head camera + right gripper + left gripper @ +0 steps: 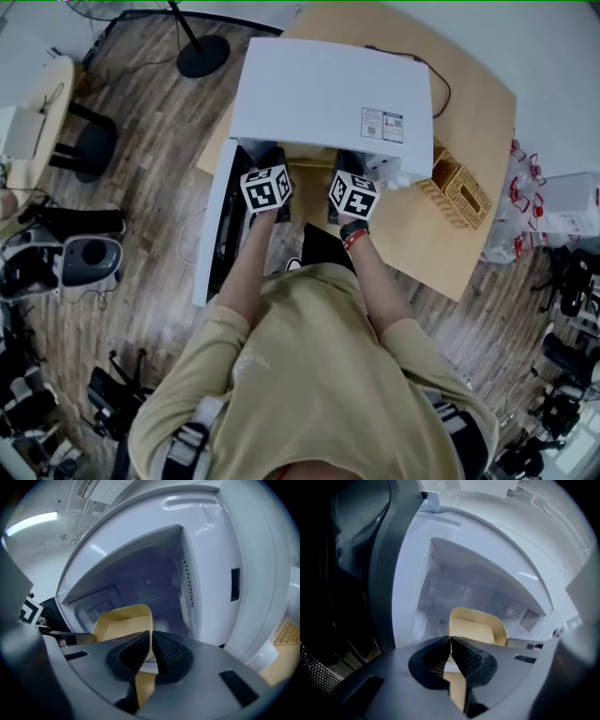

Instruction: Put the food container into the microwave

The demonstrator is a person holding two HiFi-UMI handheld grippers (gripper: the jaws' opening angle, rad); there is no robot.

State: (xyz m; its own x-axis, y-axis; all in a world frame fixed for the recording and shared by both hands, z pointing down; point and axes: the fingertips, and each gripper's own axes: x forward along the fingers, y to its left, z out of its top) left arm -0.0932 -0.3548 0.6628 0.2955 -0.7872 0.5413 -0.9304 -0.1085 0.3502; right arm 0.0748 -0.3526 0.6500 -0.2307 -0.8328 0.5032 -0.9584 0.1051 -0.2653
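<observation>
A cream food container [477,629] is held between both grippers at the mouth of the white microwave [328,94]. My left gripper [450,654] is shut on the container's left rim. The same container [123,623] shows in the right gripper view, where my right gripper [151,649] is shut on its right rim. Its far end reaches into the lit cavity [473,592]. In the head view both marker cubes, left [265,187] and right [352,195], sit side by side just under the microwave's front edge; the container itself is hidden there.
The microwave door [214,225] hangs open to the left. The microwave stands on a wooden table [469,122] with a wicker basket [457,189] at its right. A stand base [202,56] and chairs are on the floor around.
</observation>
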